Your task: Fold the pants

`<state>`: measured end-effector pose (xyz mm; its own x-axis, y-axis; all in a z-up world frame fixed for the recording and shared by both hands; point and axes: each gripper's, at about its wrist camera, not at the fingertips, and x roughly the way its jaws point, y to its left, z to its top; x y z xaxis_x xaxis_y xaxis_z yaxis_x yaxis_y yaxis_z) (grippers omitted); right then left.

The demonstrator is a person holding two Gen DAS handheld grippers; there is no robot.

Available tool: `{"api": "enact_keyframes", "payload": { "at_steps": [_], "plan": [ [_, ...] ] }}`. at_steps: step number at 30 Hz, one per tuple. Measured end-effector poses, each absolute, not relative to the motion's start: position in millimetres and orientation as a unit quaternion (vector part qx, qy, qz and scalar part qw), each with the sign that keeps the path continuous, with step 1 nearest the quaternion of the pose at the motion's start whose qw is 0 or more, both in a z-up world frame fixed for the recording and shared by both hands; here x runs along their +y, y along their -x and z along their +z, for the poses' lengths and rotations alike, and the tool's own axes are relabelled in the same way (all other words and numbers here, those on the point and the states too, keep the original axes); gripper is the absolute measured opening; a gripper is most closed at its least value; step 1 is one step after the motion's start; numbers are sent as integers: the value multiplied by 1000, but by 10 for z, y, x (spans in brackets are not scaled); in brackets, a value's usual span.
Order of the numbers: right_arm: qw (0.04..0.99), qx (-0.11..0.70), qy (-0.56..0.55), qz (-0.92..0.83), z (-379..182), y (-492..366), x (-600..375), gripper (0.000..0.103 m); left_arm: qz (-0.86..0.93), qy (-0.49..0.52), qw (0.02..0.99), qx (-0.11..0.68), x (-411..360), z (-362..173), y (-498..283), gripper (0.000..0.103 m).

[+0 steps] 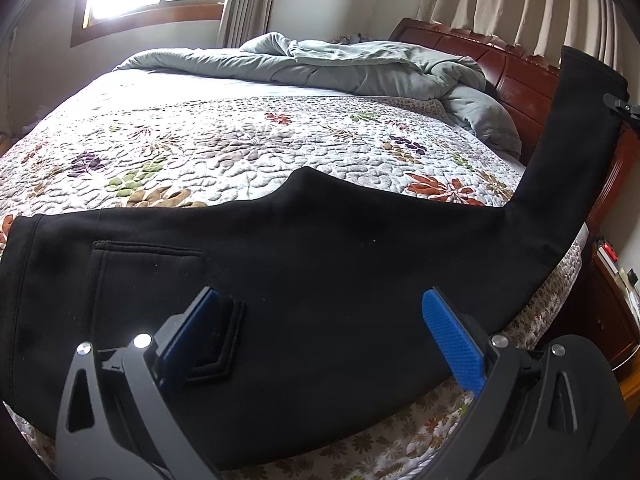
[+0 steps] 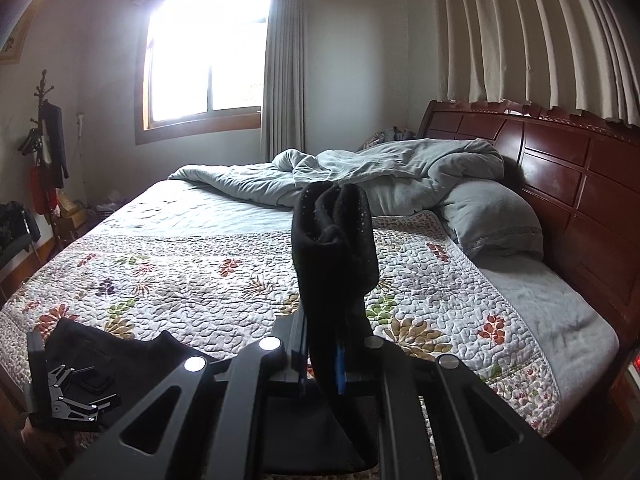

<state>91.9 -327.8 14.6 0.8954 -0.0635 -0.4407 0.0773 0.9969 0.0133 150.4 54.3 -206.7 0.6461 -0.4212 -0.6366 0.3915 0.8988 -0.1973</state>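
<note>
**Readable text: none**

No lettering, brand, number or sign is legible in either wrist view. The black pants (image 1: 304, 264) carry no visible label or print. To their right, off the bed edge, small items on the nightstand (image 1: 612, 280) are too blurred to read; any markings cannot be made out.

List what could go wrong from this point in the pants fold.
1. The right gripper pinches only the bunched leg ends; the cloth could slip out when carried across.
2. The left gripper hangs open over the pants, so nothing pins the waist end and the whole garment may drag over the quilt.
3. The lifted leg could land crooked.
</note>
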Motion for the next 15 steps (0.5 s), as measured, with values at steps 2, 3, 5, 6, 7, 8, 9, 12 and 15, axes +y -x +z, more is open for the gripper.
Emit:
{"api": "enact_keyframes", "payload": {
  "at_steps": [2, 3, 5, 6, 7, 8, 9, 12, 15],
  "plan": [
    [973, 226, -8, -35, 145, -926, -3238, 10, -225, 21, 907, 355, 548, -2066, -1503, 100],
    [973, 227, -5, -33, 147, -933, -3217, 10, -225, 22, 907, 355, 548, -2065, -1502, 100],
    [973, 230, -1, -29, 145, -950, -3179, 10, -225, 22, 907, 355, 552, -2066, -1499, 100],
    [972, 233, 1, -27, 143, -966, -3156, 10, -225, 22, 907, 354, 552, -2062, -1501, 100],
    [972, 235, 4, -26, 137, -983, -3133, 10, -224, 22, 908, 354, 548, -2059, -1497, 100],
    [971, 237, 5, -24, 132, -997, -3121, 10, -224, 23, 908, 353, 551, -2055, -1496, 100],
    [971, 239, 7, -23, 127, -1015, -3099, 10, -224, 23, 909, 352, 557, -2050, -1495, 100],
    [970, 244, 13, -18, 118, -1064, -3029, 10, -223, 26, 910, 350, 581, -2037, -1483, 100],
    [968, 251, 22, -13, 99, -1112, -2943, 10, -221, 30, 910, 350, 609, -2034, -1490, 100]
  ]
}}
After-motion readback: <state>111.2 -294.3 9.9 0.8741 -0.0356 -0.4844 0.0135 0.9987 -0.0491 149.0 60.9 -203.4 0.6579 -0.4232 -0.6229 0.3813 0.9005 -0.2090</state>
